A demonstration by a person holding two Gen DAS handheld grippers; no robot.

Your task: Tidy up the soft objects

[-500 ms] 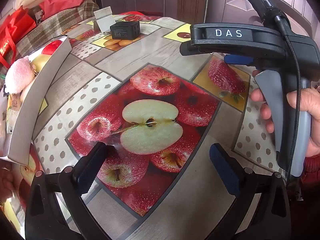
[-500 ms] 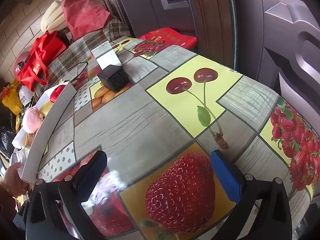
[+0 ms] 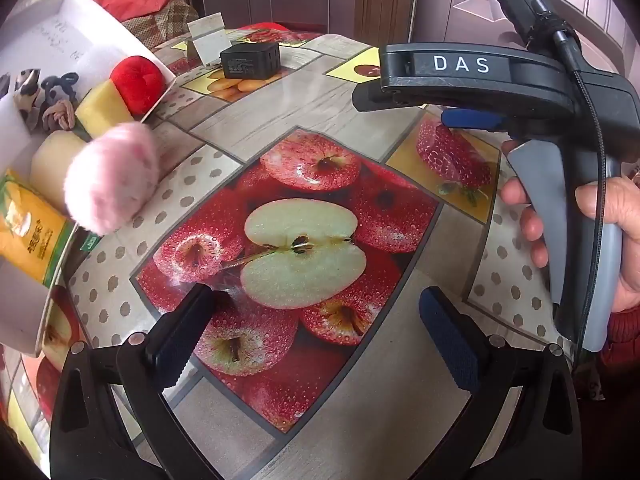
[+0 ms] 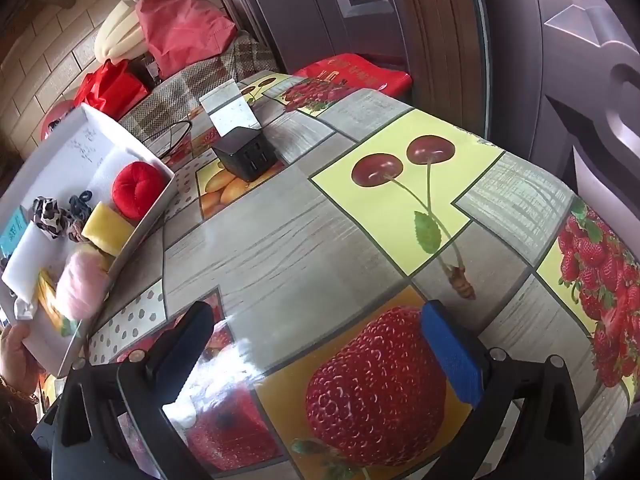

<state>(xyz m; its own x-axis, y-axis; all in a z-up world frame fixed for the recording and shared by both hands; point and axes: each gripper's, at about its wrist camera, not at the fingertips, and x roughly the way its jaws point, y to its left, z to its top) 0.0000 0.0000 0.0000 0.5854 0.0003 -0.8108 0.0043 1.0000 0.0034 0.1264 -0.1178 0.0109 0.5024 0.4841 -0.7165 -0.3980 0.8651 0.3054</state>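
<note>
Fruit-printed oilcloth point(image 4: 280, 240) covers the table we inspect, with a dark panelled door point(image 4: 320, 8) behind its far edge and bags point(image 4: 176, 28) heaped on a checked seat at the far left.

At the left we find a white tray point(image 4: 156, 208), tilted up off the cloth and held at its near corner by a hand point(image 4: 16, 352). Within it we note, from far end to near: a red plush ball point(image 4: 136, 194), dark and leopard-print hair ties point(image 4: 52, 216), a yellow sponge block point(image 4: 106, 228), a pink fluffy ball point(image 4: 82, 284) at the tray's lower lip, and a yellow packet point(image 4: 50, 304). The soft items are bunched toward the low side.

Moving right, a black charger block point(image 4: 246, 156) and a folded white card point(image 4: 232, 110) stand near the far edge, apart from the tray. The middle and right of the cloth lie bare to the rim.

Our left gripper point(image 3: 316, 340) hangs over the printed apples with jaws spread wide and nothing between them. Our right gripper point(image 4: 316, 352), over the printed strawberry, is likewise fully spread and holding nothing; its handle sits in a hand point(image 3: 608, 236) at the right.
</note>
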